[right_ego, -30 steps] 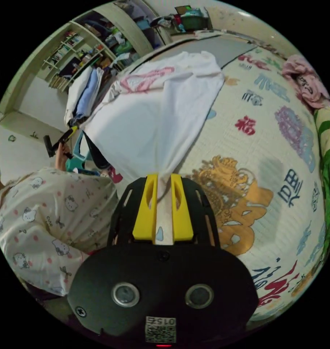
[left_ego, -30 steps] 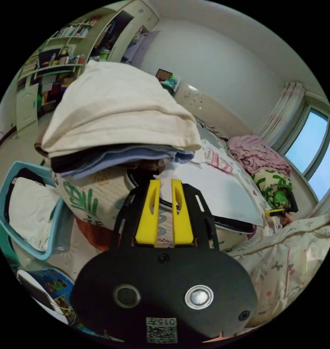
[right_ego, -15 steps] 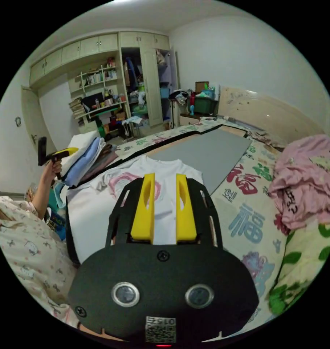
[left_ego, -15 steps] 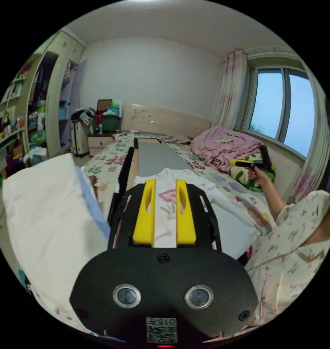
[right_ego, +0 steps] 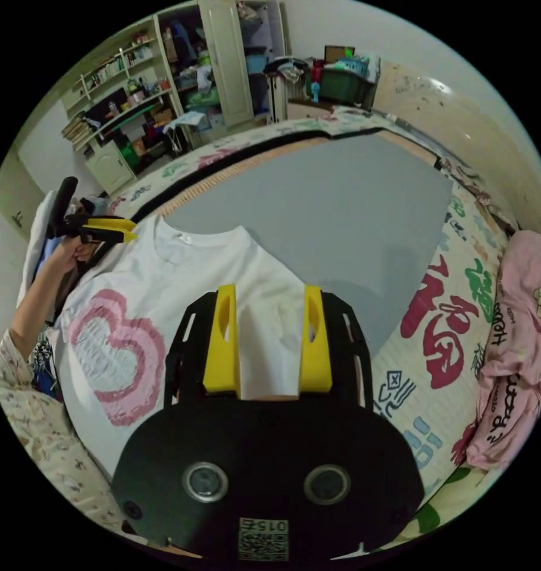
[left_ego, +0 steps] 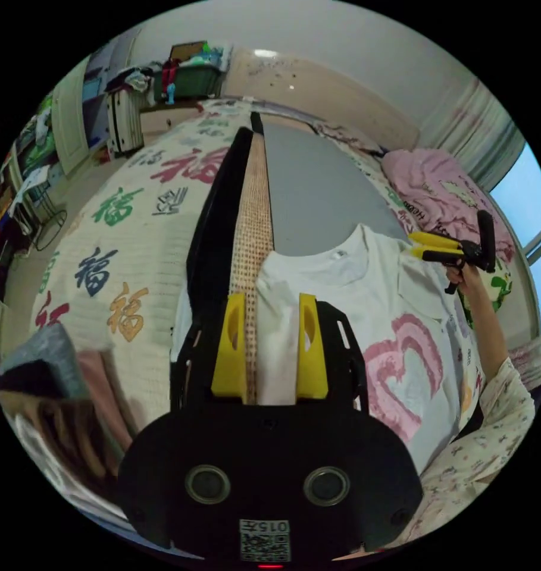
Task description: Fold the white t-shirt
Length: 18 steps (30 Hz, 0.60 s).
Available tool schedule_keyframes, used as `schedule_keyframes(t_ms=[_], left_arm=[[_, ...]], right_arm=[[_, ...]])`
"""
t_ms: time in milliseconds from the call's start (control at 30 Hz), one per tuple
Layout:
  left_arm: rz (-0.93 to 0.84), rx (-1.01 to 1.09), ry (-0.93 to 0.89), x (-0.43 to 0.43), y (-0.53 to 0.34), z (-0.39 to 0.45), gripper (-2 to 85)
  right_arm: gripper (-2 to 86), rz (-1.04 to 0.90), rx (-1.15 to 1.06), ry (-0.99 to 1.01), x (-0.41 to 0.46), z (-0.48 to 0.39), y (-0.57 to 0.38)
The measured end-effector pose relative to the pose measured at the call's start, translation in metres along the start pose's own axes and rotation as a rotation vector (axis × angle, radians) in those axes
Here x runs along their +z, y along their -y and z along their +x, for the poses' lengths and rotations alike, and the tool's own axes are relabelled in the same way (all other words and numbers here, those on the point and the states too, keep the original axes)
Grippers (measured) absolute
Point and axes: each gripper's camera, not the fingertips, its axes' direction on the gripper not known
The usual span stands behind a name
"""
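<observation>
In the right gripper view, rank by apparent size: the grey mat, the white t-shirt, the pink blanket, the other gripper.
1. grey mat
2. white t-shirt, close to the mat; partly hidden behind the right gripper, and nearer the camera, so this order is unsure
3. pink blanket, cut by the picture's edge
4. left gripper, clearly smallest

Grey mat [right_ego: 341,196], pink blanket [right_ego: 520,345]

We see a white t-shirt [right_ego: 181,279] w/ a pink heart print, on a grey mat [right_ego: 341,202], cream bedspread [left_ego: 133,238] w/ red, green & blue characters, yellow fingers [right_ego: 225,339], pink blanket [right_ego: 520,333].
</observation>
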Motion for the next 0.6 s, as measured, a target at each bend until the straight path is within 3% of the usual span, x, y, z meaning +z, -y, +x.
schedule_keyframes(t_ms=[267,367,500,600], left_arm=[[-0.090,0.218,0.013,0.010,0.050,0.023,1.3],[-0.022,0.280,0.054,-0.006,0.082,0.038,0.4],[0.163,0.371,0.248,-0.017,0.140,0.074,0.0],[0.181,0.427,0.294,0.007,0.185,0.099,0.1]], right_arm=[[2.7,-0.078,-0.032,-0.095,0.029,-0.005,0.076],[0.4,-0.024,-0.001,-0.121,0.006,0.006,0.096],[-0.3,0.096,0.125,-0.210,-0.031,0.038,0.111],[-0.5,0.112,0.194,-0.230,-0.043,0.062,0.119]])
